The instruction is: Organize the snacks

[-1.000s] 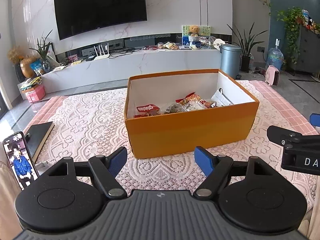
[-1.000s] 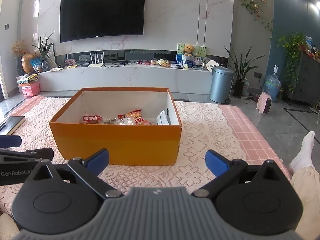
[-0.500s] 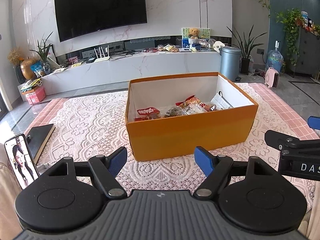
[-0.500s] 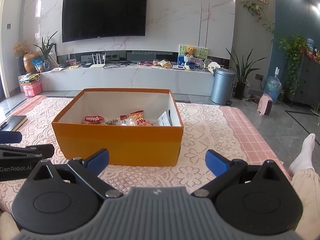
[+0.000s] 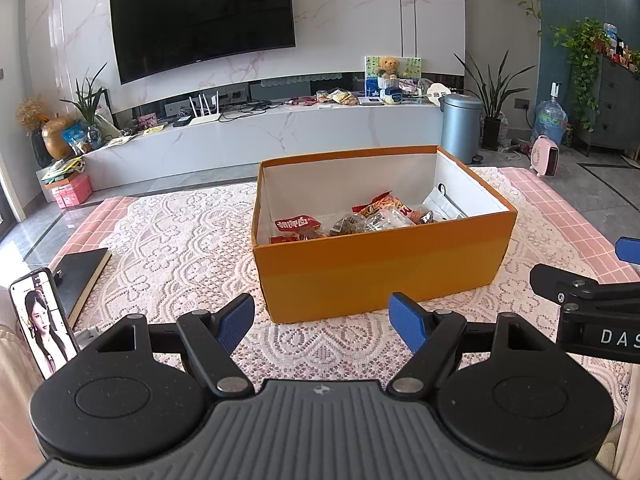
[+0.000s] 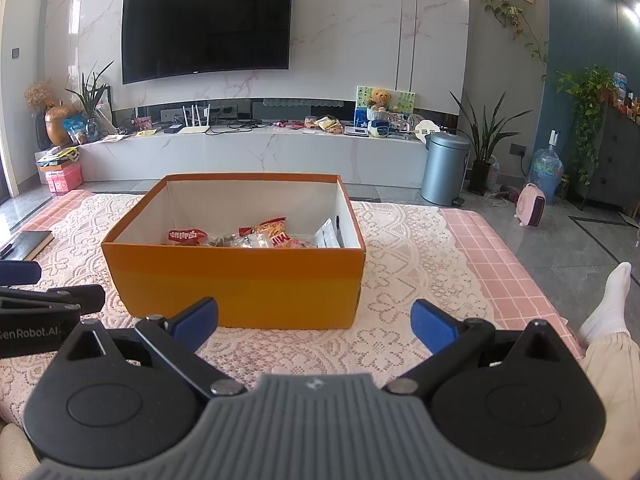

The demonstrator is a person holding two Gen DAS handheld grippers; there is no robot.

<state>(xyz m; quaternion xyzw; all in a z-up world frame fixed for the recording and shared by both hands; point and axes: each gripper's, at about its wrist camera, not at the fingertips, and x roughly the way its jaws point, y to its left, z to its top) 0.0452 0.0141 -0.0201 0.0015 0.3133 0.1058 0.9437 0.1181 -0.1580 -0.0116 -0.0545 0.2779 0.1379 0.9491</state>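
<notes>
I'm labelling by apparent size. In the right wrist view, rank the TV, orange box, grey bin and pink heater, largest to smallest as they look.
1. Orange box, though its nearness inflates it
2. TV, close behind
3. Grey bin
4. Pink heater

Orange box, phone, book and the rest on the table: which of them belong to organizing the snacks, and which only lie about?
Belong to the job:
orange box
snack packets inside it
left gripper and right gripper, both open and empty

Only lying about:
phone
black book
lace tablecloth
</notes>
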